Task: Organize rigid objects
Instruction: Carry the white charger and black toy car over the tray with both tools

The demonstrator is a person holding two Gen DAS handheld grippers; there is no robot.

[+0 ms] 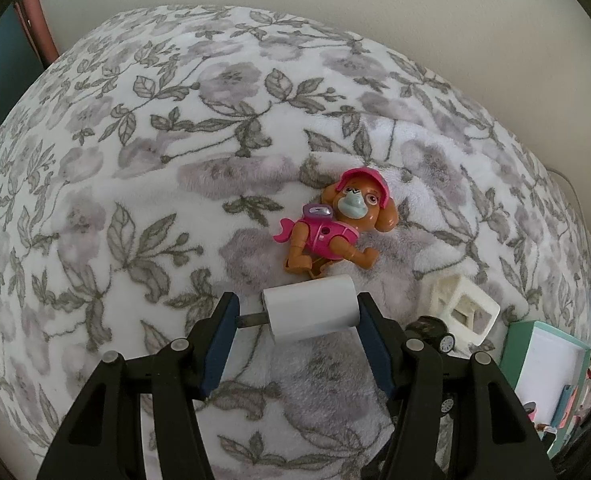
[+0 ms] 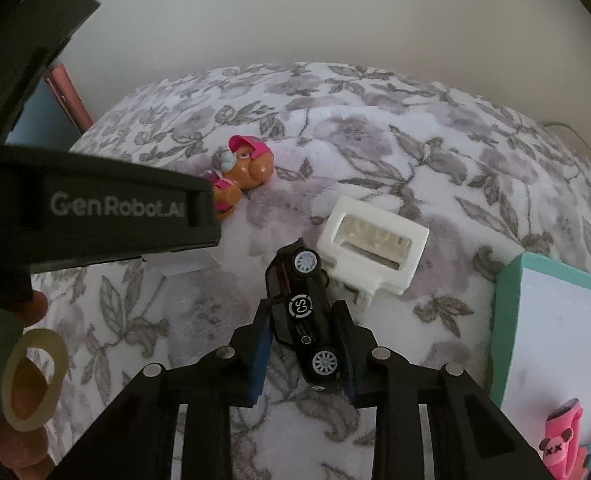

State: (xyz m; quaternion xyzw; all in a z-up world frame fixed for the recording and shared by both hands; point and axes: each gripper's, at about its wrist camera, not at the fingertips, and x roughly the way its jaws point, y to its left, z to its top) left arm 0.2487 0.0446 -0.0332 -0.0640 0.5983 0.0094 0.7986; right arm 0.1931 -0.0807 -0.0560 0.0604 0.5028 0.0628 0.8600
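Observation:
My left gripper [image 1: 297, 316] is shut on a white charger plug [image 1: 311, 308], its metal prongs against the left pad, held over a floral blanket [image 1: 135, 160]. A brown toy dog in pink [image 1: 335, 224] lies just beyond it; it also shows in the right wrist view [image 2: 243, 172]. My right gripper [image 2: 305, 344] is shut on a black toy car [image 2: 305, 320], which lies tilted on its side between the pads. A white plastic block toy [image 2: 375, 252] lies just past the car, also in the left wrist view [image 1: 461, 306].
A teal-rimmed box [image 2: 503, 320] with a white inside stands at the right, holding a pink toy [image 2: 561, 440]; it also shows in the left wrist view [image 1: 519, 344]. The left gripper's body [image 2: 95, 208] crosses the left of the right wrist view. A wall rises behind the blanket.

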